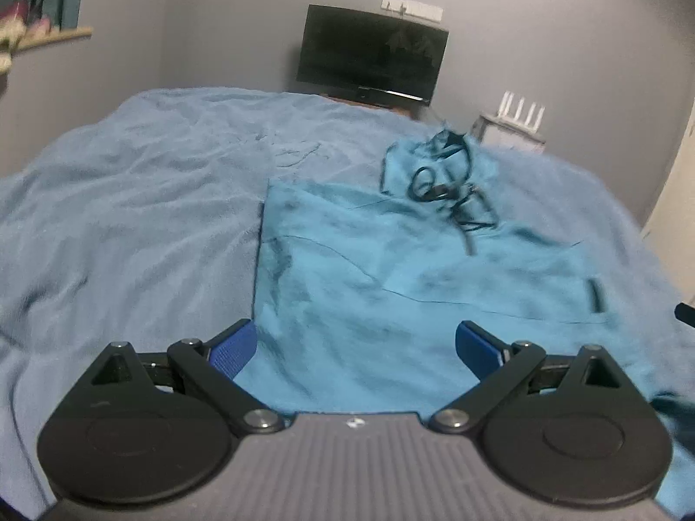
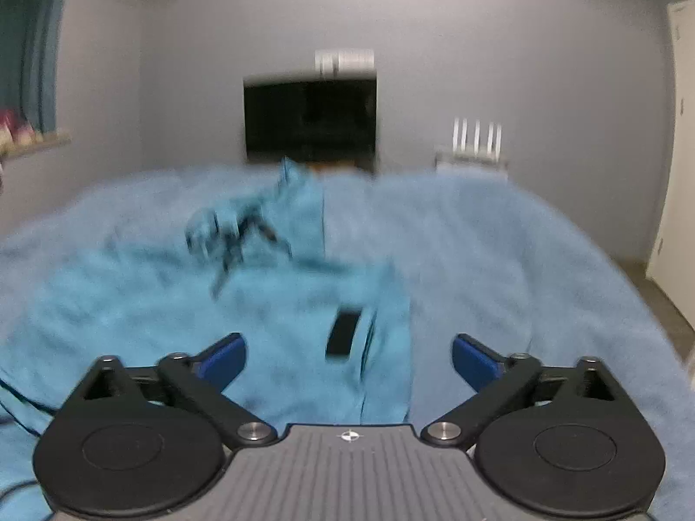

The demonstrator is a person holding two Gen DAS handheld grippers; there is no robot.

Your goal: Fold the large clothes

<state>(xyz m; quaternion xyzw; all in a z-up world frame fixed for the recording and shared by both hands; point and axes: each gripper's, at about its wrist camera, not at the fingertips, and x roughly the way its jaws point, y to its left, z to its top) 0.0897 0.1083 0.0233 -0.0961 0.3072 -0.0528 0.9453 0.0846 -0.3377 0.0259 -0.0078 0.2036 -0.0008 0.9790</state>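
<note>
A turquoise hooded garment (image 1: 391,269) lies spread on the bed, its hood and dark drawstrings (image 1: 447,186) at the far end. My left gripper (image 1: 355,349) hangs open above its near part, blue pads wide apart with nothing between them. The right wrist view is blurred: the same garment (image 2: 269,304) lies below, with a black patch (image 2: 343,332) near its right edge. My right gripper (image 2: 347,358) is open over that edge, holding nothing.
A light blue fleece blanket (image 1: 130,182) covers the bed. Beyond the bed stand a dark television (image 1: 373,54) against the grey wall and a white router (image 1: 521,108) with antennas. A window sill (image 1: 47,39) is at far left, a door (image 2: 677,139) at right.
</note>
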